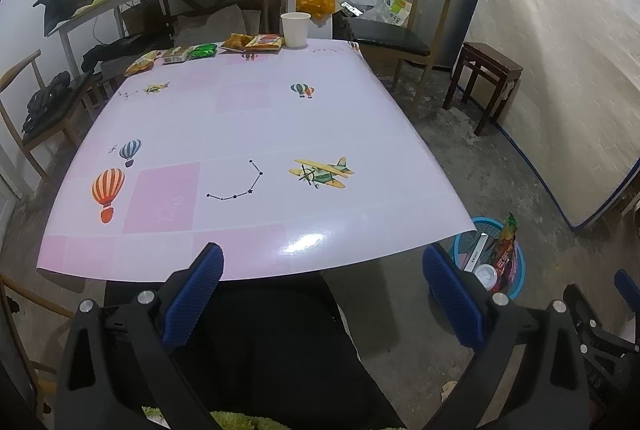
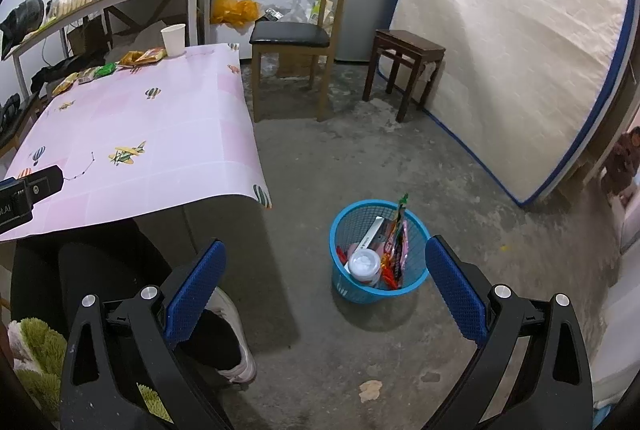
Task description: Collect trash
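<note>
The left gripper (image 1: 322,288) hangs wide open and empty over the table's (image 1: 240,117) near edge. Far ahead, snack packets (image 1: 192,53) and a paper cup (image 1: 295,29) line the far edge. The blue bin (image 1: 516,274) sits on the floor just right of the right finger.

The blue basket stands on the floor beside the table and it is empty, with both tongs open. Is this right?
Not quite. The blue basket is not empty: the right wrist view shows wrappers and a lidded cup inside. It does stand on the floor beside the table, and both tongs are open.
</note>
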Demonstrator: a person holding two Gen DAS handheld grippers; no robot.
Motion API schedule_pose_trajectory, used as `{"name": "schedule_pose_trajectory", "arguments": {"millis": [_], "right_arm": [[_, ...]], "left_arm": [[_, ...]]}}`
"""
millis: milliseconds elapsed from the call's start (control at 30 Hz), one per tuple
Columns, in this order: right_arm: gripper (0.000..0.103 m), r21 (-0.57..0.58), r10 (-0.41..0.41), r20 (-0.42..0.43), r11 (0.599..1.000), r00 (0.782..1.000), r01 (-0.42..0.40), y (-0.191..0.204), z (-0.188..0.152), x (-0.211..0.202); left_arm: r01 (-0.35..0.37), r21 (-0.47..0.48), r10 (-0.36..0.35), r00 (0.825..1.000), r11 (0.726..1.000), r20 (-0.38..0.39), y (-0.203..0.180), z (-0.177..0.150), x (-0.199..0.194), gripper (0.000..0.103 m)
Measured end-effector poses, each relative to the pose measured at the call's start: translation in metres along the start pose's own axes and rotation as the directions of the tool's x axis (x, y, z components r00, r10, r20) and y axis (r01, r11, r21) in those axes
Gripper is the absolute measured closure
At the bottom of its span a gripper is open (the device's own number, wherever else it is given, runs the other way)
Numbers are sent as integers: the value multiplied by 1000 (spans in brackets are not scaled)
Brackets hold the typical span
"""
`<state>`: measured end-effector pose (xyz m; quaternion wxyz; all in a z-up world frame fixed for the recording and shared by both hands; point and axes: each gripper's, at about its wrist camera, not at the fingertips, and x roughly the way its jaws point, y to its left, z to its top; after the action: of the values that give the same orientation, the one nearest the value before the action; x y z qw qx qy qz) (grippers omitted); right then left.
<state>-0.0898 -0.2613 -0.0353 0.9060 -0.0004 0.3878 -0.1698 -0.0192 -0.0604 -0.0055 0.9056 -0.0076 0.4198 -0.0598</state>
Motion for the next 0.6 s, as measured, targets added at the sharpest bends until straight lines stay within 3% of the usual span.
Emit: {"name": "schedule_pose_trajectory", "arguments": {"millis": [600], "right_arm": [[7, -32, 9, 15, 999, 1000, -9, 3, 7, 2]], "left_arm": [[-47, -7, 46, 999, 999, -21, 15, -2, 2, 5]]}}
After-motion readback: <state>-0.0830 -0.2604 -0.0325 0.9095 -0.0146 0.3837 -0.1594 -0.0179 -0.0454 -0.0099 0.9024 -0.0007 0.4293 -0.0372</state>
